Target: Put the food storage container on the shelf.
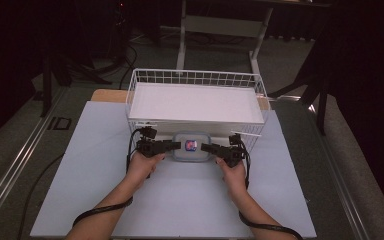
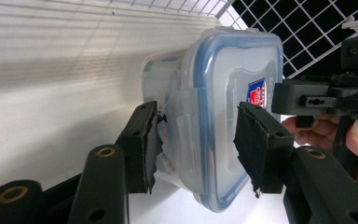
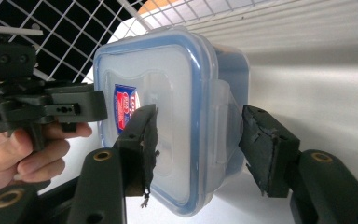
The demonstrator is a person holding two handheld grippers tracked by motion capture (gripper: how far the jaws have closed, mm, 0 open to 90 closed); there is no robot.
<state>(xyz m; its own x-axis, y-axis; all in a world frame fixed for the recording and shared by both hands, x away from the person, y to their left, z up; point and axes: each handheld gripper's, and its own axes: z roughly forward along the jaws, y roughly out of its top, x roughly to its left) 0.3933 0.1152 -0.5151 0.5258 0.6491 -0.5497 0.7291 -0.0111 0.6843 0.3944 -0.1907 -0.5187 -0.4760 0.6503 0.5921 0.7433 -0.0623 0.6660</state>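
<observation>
A clear plastic food container (image 1: 191, 146) with a blue-rimmed lid and a red-and-blue label sits on the white table, just in front of the wire basket. My left gripper (image 1: 176, 145) reaches its left end and my right gripper (image 1: 205, 147) its right end. In the left gripper view, the open jaws of the left gripper (image 2: 198, 140) straddle the container (image 2: 228, 84) at its side latch flap. The right gripper's (image 3: 198, 140) jaws likewise straddle the opposite latch of the container (image 3: 168, 84), with a gap at one pad (image 3: 261, 149). Each view shows the other gripper across the lid.
A white wire basket (image 1: 195, 76) topped by a flat white board (image 1: 195, 102) stands directly behind the container. The pale table top (image 1: 180, 200) extends toward the person. Cables trail from both grippers along the forearms. Dark floor and a desk frame lie beyond.
</observation>
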